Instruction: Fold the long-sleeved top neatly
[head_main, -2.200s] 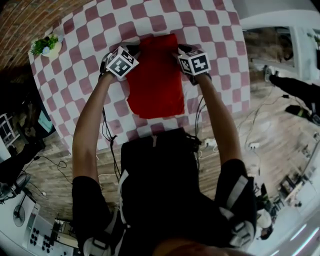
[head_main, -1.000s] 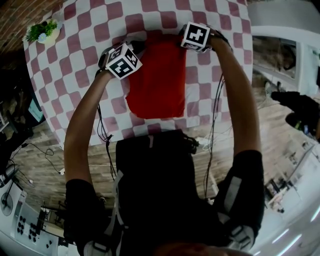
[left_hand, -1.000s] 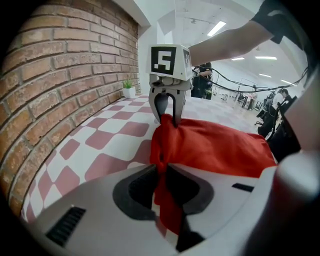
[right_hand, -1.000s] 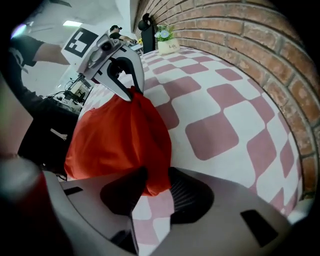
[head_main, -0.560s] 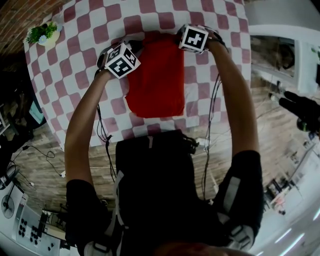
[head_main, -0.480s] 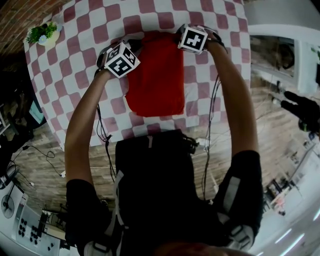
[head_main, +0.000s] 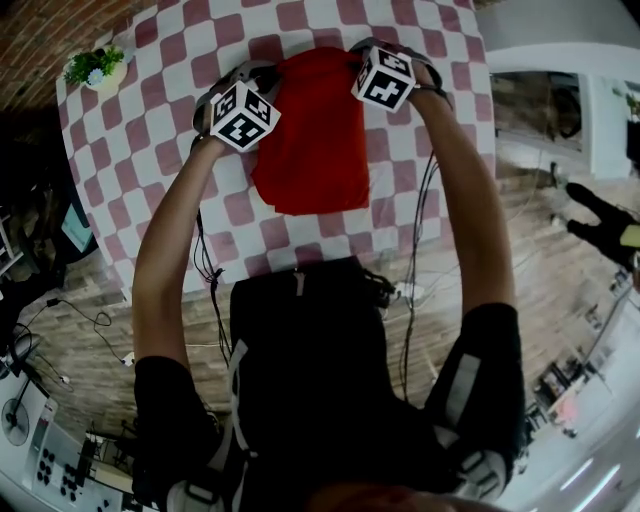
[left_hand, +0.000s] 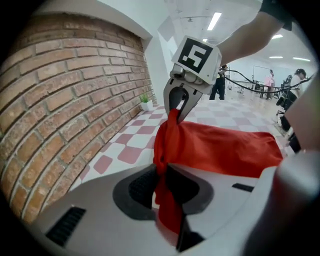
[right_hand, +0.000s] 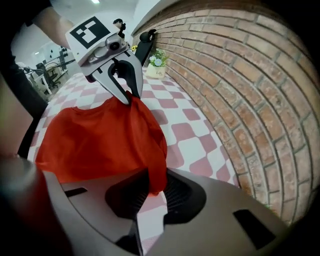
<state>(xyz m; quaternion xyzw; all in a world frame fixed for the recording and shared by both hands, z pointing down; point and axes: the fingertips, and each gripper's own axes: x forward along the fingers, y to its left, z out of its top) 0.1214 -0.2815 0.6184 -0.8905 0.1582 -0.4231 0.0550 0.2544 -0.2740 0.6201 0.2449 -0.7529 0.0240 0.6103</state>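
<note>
The red long-sleeved top (head_main: 312, 140) lies folded into a narrow strip on the chequered table (head_main: 150, 150). Its far edge hangs lifted between my two grippers. My left gripper (head_main: 266, 73) is shut on the far left corner, and red cloth (left_hand: 162, 165) bunches between its pads. My right gripper (head_main: 352, 52) holds the far right corner; its jaws have just been closing and now pinch the cloth (right_hand: 152, 170). Each gripper view shows the other gripper: the right gripper (left_hand: 179, 107) and the left gripper (right_hand: 126, 92), with the top (right_hand: 100, 140) sagging between them.
A small potted plant (head_main: 95, 68) stands at the table's far left corner, beside a brick wall (right_hand: 240, 85). Cables trail over the wooden floor (head_main: 560, 290) around the table. People stand far off in the room (left_hand: 295, 85).
The right gripper has shut on the top's far right corner. Both grippers have risen, lifting the far edge off the table, and the near end has slid slightly away.
</note>
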